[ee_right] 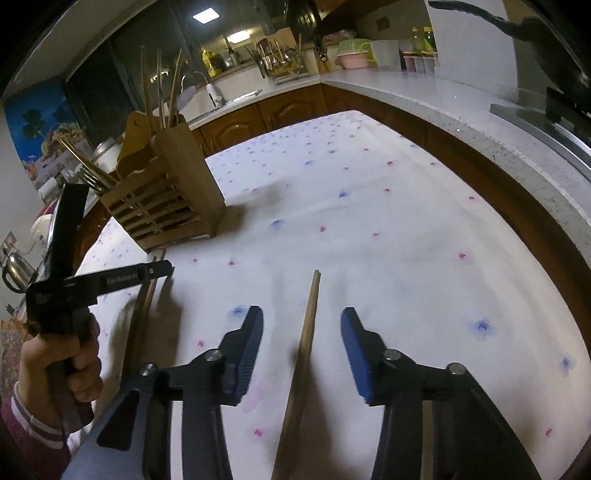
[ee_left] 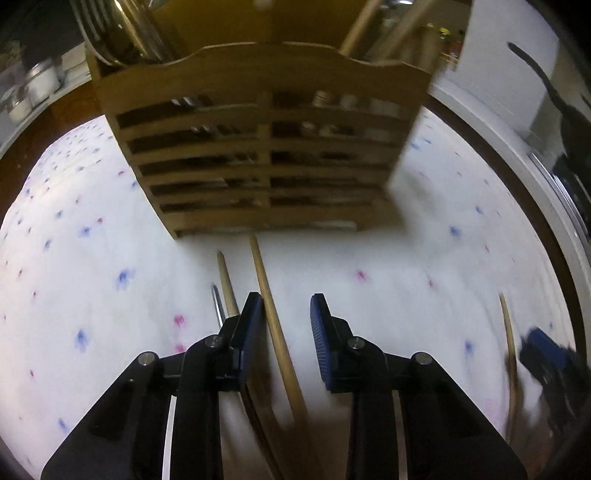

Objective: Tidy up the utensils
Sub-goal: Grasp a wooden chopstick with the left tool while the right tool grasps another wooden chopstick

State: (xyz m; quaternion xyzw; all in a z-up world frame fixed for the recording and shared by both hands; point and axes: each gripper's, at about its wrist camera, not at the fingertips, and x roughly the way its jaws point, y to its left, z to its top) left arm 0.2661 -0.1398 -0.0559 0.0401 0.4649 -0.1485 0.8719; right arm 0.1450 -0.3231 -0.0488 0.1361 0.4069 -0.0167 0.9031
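A slatted wooden utensil holder point(ee_left: 258, 147) stands on the flowered cloth and holds metal cutlery point(ee_left: 122, 33) and wooden sticks point(ee_left: 360, 29). My left gripper point(ee_left: 286, 326) is open over a long wooden handle point(ee_left: 275, 321) that lies on the cloth. The handle runs along the left pad, clear of the right pad. A second wooden stick point(ee_left: 227, 282) and a thin metal piece point(ee_left: 218, 304) lie just left of it. My right gripper point(ee_right: 303, 334) is open astride another wooden handle point(ee_right: 309, 325), with gaps on both sides. The holder point(ee_right: 166, 195) sits far left in that view.
A hand point(ee_right: 74, 365) carries the left gripper point(ee_right: 159, 269) at the left of the right wrist view. The right gripper point(ee_left: 543, 354) shows blurred at the right edge of the left wrist view. A stone counter point(ee_right: 461, 107) borders the table's right side, and a dark pan handle point(ee_right: 480, 14) sticks out above it.
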